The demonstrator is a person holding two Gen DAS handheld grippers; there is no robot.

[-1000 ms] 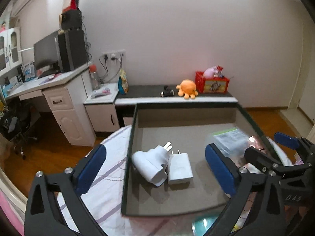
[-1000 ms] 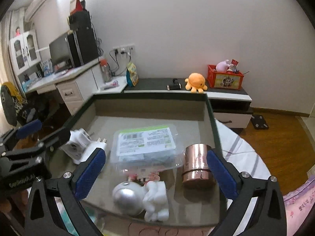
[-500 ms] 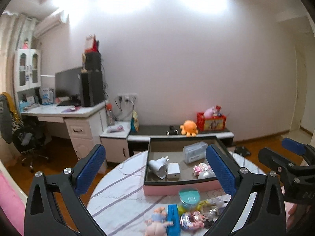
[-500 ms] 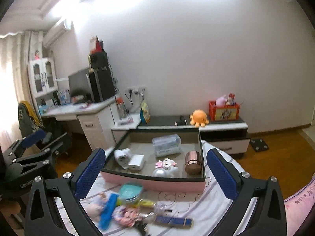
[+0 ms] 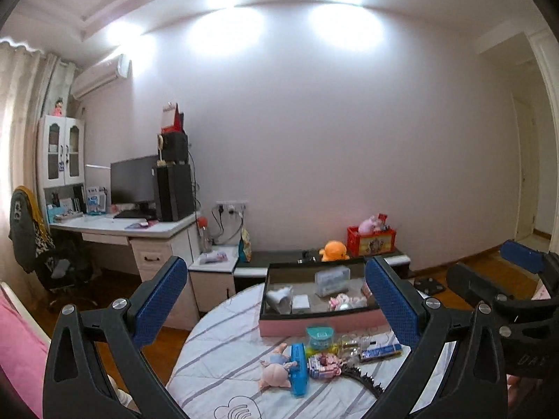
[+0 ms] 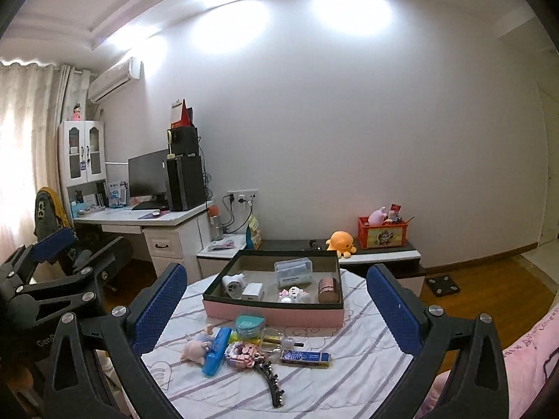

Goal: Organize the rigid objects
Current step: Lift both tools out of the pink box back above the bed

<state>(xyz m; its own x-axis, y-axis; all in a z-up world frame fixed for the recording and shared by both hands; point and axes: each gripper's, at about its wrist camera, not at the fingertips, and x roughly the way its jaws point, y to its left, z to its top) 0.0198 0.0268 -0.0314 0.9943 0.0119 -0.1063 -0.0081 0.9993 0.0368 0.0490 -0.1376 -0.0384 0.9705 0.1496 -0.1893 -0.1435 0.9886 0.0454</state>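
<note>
A pink-walled box [image 6: 272,313] stands on the round table [image 6: 356,377]. It holds a white plug adapter [image 6: 233,282], a white charger [image 6: 253,291], a clear packet [image 6: 292,271] and a copper cup [image 6: 328,289]. In front of it lie a pink doll [image 6: 195,347], a blue case [image 6: 217,351], a teal-lidded jar [image 6: 248,326], a blue strip [image 6: 305,357] and a black hair clip [image 6: 270,382]. My left gripper [image 5: 276,300] and my right gripper [image 6: 276,300] are both open and empty, held high and well back from the table. The box also shows in the left wrist view [image 5: 314,324].
A white desk [image 6: 167,223] with a monitor and speakers stands at the left. A low cabinet [image 6: 377,255] behind the table carries an orange plush and a red crate. A pink bed edge [image 6: 531,356] is at the right.
Both grippers have pulled far back and up from inside the box. The whole table and room have come into view. Both stay open and empty.
</note>
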